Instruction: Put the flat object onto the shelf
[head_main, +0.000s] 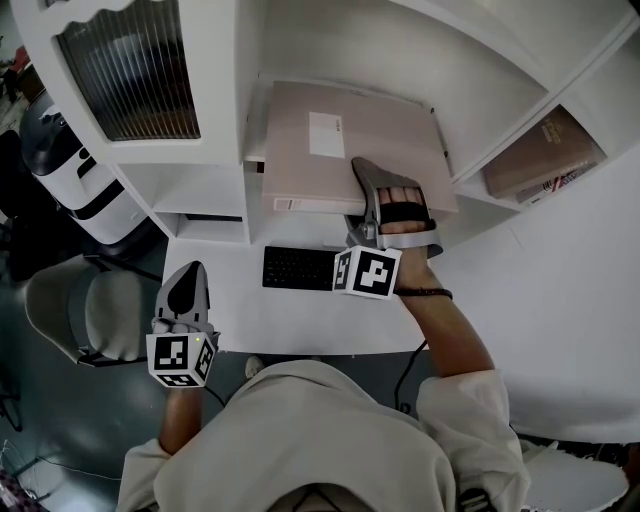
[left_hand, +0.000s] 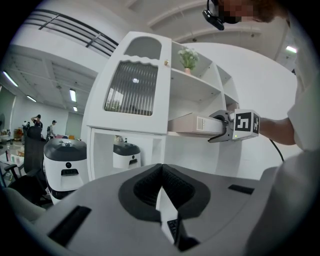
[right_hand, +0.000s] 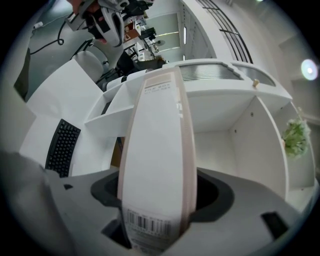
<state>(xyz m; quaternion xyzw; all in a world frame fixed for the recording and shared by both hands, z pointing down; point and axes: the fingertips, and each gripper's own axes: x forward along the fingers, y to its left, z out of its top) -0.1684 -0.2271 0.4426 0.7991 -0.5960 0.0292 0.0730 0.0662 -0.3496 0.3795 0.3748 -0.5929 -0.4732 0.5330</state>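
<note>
On the white shelf the flat box lies overhanging the front edge. My right gripper's jaws stand apart around it, not pinching. I should draw straight back, then nudge it deeper. My left gripper hangs closed and empty near the white desk and keyboard.

Grey-shelled left gripper, right gripper; black-white marker cubes; cream sweatshirt; dark wristband.
</note>
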